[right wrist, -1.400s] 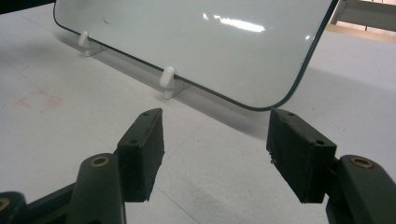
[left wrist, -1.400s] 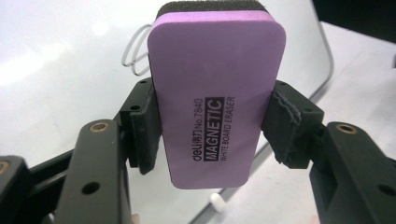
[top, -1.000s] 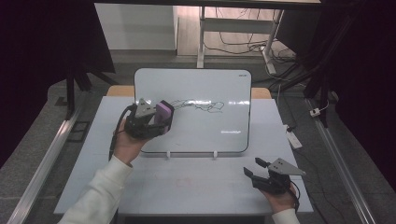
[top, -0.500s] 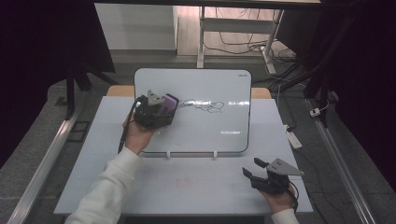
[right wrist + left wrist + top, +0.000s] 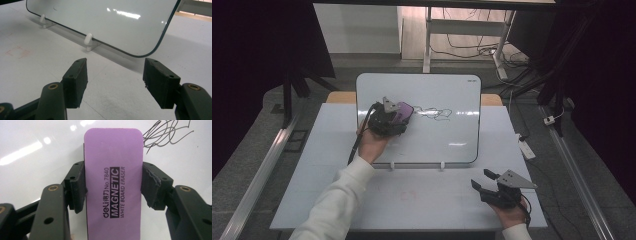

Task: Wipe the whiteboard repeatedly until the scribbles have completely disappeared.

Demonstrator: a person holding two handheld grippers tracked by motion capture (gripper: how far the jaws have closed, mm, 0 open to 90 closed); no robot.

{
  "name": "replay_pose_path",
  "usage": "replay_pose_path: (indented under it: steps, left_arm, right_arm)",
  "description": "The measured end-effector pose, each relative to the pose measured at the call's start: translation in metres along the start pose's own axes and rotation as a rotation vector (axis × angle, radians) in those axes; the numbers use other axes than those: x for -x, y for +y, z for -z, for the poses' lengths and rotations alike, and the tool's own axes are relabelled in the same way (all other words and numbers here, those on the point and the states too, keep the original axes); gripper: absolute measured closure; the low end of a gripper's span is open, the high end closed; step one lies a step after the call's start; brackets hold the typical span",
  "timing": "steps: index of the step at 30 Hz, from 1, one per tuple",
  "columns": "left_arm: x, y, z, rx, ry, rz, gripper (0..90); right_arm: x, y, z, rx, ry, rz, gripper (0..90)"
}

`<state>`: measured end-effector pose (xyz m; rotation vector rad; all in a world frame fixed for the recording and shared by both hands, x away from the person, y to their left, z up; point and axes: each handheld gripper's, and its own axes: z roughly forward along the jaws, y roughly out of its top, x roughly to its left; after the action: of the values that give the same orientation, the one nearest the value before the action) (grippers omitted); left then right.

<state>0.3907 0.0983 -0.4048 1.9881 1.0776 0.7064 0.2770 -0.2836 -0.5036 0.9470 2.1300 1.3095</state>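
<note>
A white board (image 5: 437, 135) leans back on two small white feet at the middle of the table. Thin black scribbles (image 5: 437, 113) cross its upper middle. My left gripper (image 5: 398, 119) is shut on a purple magnetic eraser (image 5: 403, 112), held against the board just left of the scribbles. In the left gripper view the eraser (image 5: 113, 182) stands upright between both pads, and the scribbles (image 5: 167, 132) lie at the upper right. My right gripper (image 5: 484, 181) rests open on the table at the front right; nothing is between its jaws (image 5: 115, 80).
The board's lower edge and its feet (image 5: 88, 40) stand a little ahead of the right gripper. A faint red mark (image 5: 404, 194) shows on the table in front of the board. A white power strip (image 5: 527, 146) lies off the table's right edge.
My left hand has carried the eraser to the right across the board, up to the scribbles. The right gripper has stayed where it was.
</note>
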Motion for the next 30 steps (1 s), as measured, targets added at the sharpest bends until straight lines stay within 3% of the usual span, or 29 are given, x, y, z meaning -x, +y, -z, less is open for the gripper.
replay_pose_path:
  steps: [3, 12, 23, 26, 30]
  left_arm:
    - [0.012, 0.004, -0.006, 0.011, 0.010, -0.029, 41.9]
    - [0.050, 0.026, -0.027, 0.025, -0.019, -0.100, 41.9]
    - [0.109, 0.051, -0.058, 0.019, -0.119, -0.222, 41.9]
    - [0.117, 0.052, -0.062, 0.016, -0.130, -0.235, 41.9]
    - [0.110, 0.054, -0.059, 0.020, -0.115, -0.215, 41.9]
  right_arm:
    - [-0.001, 0.000, -0.001, -0.002, 0.000, 0.003, 35.5]
    - [-0.001, 0.000, -0.001, 0.001, -0.002, 0.004, 35.5]
    - [-0.001, 0.000, 0.000, 0.004, -0.002, 0.007, 35.5]
    - [0.000, 0.000, 0.002, 0.008, -0.004, 0.001, 35.5]
    - [0.002, -0.001, 0.003, 0.009, -0.007, -0.003, 35.5]
